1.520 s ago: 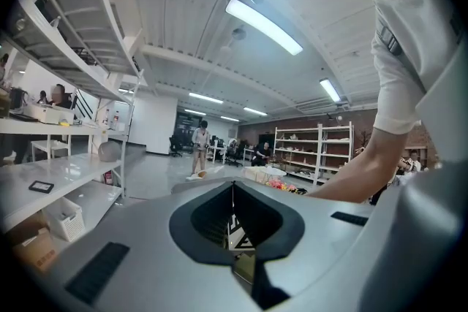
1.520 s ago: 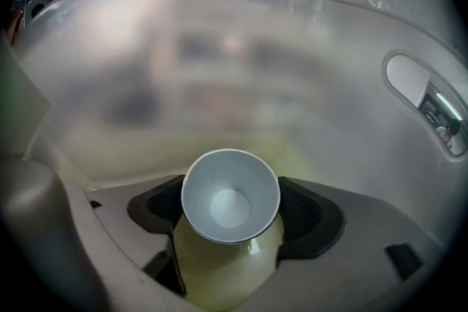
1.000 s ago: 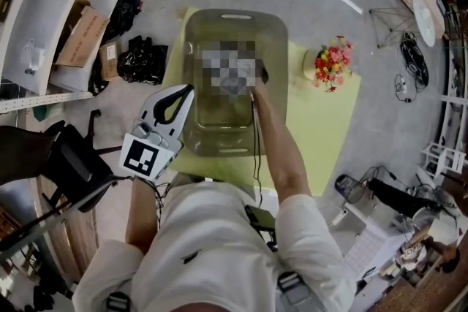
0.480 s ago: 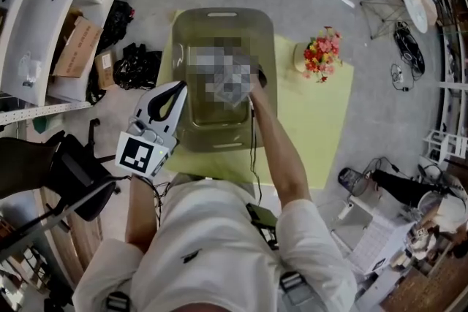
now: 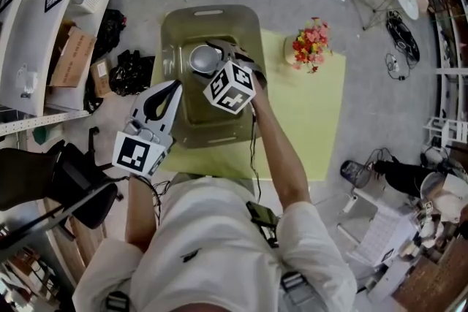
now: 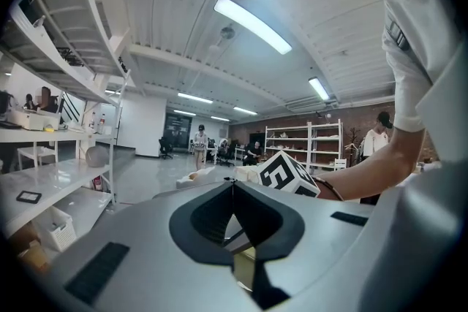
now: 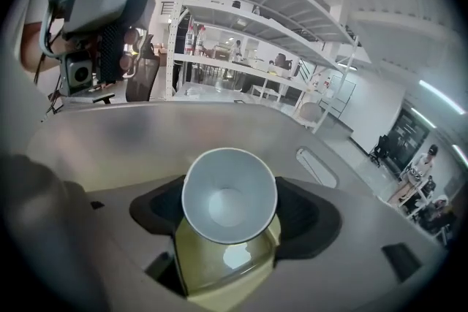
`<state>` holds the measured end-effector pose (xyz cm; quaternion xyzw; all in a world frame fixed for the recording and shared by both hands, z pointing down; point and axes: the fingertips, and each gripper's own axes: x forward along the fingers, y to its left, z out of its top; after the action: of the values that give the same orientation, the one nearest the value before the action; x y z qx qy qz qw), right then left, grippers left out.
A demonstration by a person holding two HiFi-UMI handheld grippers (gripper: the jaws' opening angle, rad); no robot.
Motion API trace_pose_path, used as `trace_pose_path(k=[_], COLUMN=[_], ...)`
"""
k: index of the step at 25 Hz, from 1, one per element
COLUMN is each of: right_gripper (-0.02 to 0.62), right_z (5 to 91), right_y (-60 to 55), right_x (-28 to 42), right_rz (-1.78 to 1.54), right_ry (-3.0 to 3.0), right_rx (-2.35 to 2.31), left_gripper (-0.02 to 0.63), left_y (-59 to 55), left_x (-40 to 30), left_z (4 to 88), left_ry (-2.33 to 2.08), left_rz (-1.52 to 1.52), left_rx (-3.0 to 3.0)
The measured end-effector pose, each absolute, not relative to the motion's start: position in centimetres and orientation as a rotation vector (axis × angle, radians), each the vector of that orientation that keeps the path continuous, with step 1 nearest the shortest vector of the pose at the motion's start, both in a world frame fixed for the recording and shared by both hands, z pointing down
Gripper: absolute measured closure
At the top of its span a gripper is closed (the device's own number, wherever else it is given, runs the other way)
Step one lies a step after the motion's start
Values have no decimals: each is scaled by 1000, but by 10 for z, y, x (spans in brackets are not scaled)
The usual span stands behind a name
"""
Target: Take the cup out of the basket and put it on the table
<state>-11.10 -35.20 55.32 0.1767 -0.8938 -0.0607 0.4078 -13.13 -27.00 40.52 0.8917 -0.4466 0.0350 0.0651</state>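
Both forearms [image 5: 274, 150] forward, right gripper [image 5: 212, 55] fingers [image 7: 157, 210] clamping cup [image 7: 229, 193] in basket [image 5: 175, 25], left gripper [image 5: 174, 88] fingers [image 6: 208, 219] closed, empty.

The right gripper [image 7: 229, 215] has the cup [image 7: 229, 193] clamped, a dark pad on either side. The white mouth is tipped straight at the camera and there's nothing inside! Behind it the olive basket [image 7: 219, 129] wall sweeps across, with a handle slot [image 7: 316, 166] cut in it to the right. Up at far left, the left gripper [image 7: 99, 18] shows above the basket's edge, carried in a hand [image 7: 33, 44]. Beyond, white shelves [image 7: 256, 25] climb away, and people [image 7: 413, 179] stand small at far right.
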Motion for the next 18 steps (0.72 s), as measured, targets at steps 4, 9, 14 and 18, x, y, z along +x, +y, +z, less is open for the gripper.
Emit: trace_pose_path(k=[4,9,14,18], right_gripper=[229,229,229,229], right_z=[535,509,485,469], right_y=[-347,-342,-334,-328], right_x=[-103,-94,-83,-72], right_rz=[-169,-197,-201,-196], right_ry=[-2268,-2280,-2296,-2304], right_rx=[478,526,563,597], left_gripper=[595,595,595,595], left_y=[-267,-263,-258,-255], left_x=[-124,-116,-106,-99], left_z=[402,398,393,392], left_ry=[-1332,-1305,-1272,-1243], left_rz=[100,91,85,81], left_rx=[2705,2725,2746,2767])
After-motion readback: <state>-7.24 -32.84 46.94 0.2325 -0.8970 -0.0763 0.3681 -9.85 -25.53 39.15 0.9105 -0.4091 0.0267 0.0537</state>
